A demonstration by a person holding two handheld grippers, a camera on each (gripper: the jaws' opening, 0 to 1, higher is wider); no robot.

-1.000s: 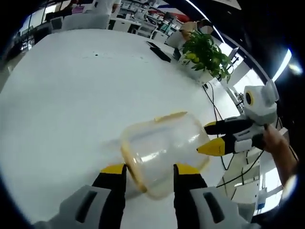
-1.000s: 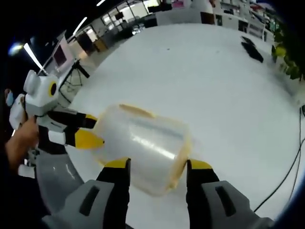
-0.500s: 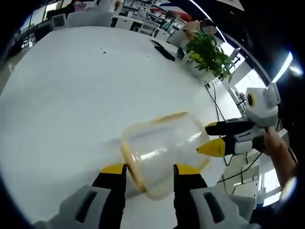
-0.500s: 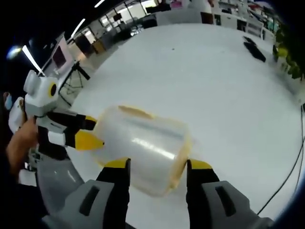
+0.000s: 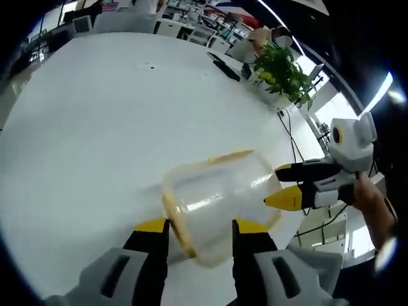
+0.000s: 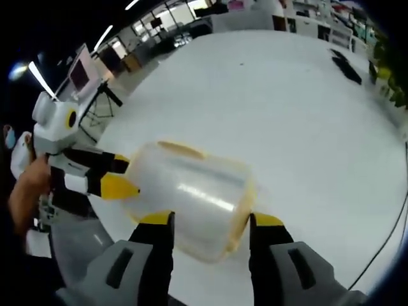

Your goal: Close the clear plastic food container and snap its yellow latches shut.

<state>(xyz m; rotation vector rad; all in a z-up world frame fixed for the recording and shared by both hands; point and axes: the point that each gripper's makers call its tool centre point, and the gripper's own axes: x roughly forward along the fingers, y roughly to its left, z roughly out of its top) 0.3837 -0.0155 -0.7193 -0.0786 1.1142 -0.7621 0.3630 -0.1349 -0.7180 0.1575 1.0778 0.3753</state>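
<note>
1. A large white table [image 5: 95,127] with a smooth, glossy top spreads across the left gripper view; in the right gripper view the same white surface [image 6: 274,108] runs from the near edge to the far end.
2. A potted plant [image 5: 280,73] with green leaves and small yellow fruit stands near the table's far right edge in the left gripper view.
3. A dark flat object [image 5: 224,65] lies on the tabletop just beside the plant; what it is cannot be told.
4. A black cable [image 5: 285,137] trails along the table's right side, below the plant.
</note>
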